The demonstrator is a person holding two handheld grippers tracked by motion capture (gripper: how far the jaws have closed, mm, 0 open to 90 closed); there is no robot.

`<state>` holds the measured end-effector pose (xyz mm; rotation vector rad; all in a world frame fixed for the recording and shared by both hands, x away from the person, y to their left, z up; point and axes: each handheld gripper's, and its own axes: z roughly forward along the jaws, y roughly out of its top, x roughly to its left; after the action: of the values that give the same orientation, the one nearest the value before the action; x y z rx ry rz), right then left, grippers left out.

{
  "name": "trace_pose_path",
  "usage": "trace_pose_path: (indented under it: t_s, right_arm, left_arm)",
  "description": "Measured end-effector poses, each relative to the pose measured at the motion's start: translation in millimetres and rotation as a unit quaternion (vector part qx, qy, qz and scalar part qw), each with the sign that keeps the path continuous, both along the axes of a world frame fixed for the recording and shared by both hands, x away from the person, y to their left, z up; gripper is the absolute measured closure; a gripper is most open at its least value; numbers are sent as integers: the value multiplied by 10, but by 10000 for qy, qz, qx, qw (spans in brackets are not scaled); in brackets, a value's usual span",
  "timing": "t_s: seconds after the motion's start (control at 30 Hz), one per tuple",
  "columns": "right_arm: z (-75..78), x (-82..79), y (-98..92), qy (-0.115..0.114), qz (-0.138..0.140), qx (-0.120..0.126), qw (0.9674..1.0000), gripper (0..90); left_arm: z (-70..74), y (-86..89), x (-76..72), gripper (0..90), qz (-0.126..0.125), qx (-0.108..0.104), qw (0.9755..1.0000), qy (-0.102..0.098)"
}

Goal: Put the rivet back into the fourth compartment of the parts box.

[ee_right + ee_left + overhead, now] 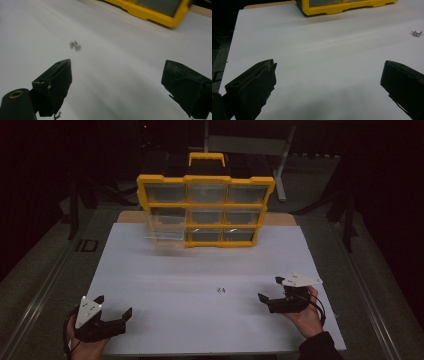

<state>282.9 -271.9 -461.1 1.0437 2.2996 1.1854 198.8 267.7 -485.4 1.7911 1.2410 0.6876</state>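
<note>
Both grippers hang with jaws spread wide and empty over the white board (200, 270): the left gripper (114, 306) at seven o'clock in the high view, the right gripper (269, 289) at four o'clock. Small metal screws (221, 290) lie between them, nearer the right gripper and apart from it, at its eleven o'clock in the right gripper view (75, 45). At twelve o'clock stands a yellow drawer organizer (206, 211), its lower-left clear drawer (165, 232) pulled out.

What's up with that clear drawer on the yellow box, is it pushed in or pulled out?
Pulled out. The clear drawer at the organizer's lower left juts forward over the white table, while the other drawers sit flush. Its contents cannot be told.
</note>
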Motion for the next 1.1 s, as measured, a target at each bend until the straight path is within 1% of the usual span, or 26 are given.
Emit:
trace_pose_path:
  t_s: [0.1, 0.23, 0.27, 0.33, 0.37, 0.47, 0.63, 0.77, 0.8, 0.83, 0.87, 0.97, 1.1]
  right_arm:
    - [49, 107, 161, -31, 175, -78, 9998, 98]
    - [135, 210, 314, -76, 353, -61, 9993, 108]
    - [161, 239, 352, -45, 383, -52, 9992, 108]
    - [215, 302, 429, -109, 432, -33, 9990, 111]
    - [251, 338, 476, -104, 480, 0, 9988, 113]
    - [323, 423, 586, -167, 562, -19, 9983, 113]
    - [392, 566, 762, -154, 666, -54, 9976, 113]
    - [382, 631, 881, -52, 781, -242, 9966, 112]
    - [382, 631, 881, -52, 781, -242, 9966, 112]
    - [374, 646, 907, 14, 819, -302, 9962, 109]
    - [353, 676, 938, 117, 891, -387, 9952, 107]
    - [322, 714, 967, 247, 951, -593, 9934, 107]
    - [284, 752, 995, 413, 1021, -859, 9902, 106]
  left_arm:
    - [3, -7, -5, 7, -6, 10, 10000, -15]
    - [-1, -10, -1, 7, -31, -2, 10000, -10]
    - [-1, -12, -1, 6, -33, 9, 10000, -12]
    - [2, -13, -4, 6, -45, 14, 10000, -21]
    - [3, -13, -5, 6, -48, 15, 10000, -24]
    - [4, -12, -7, 6, -51, 13, 10000, -20]
    - [5, -10, -11, 7, -54, 14, 10000, -53]
    - [6, -10, -15, 6, -57, 15, 10000, -68]
    - [6, -10, -15, 7, -57, 15, 10000, -68]
    - [6, -11, -16, 7, -77, -4, 9999, -79]
    - [8, -14, -17, 6, -79, -5, 9999, -88]
    - [10, -18, -18, 6, -103, -6, 9999, -94]
    - [9, -17, -17, 6, -95, -7, 9999, -92]
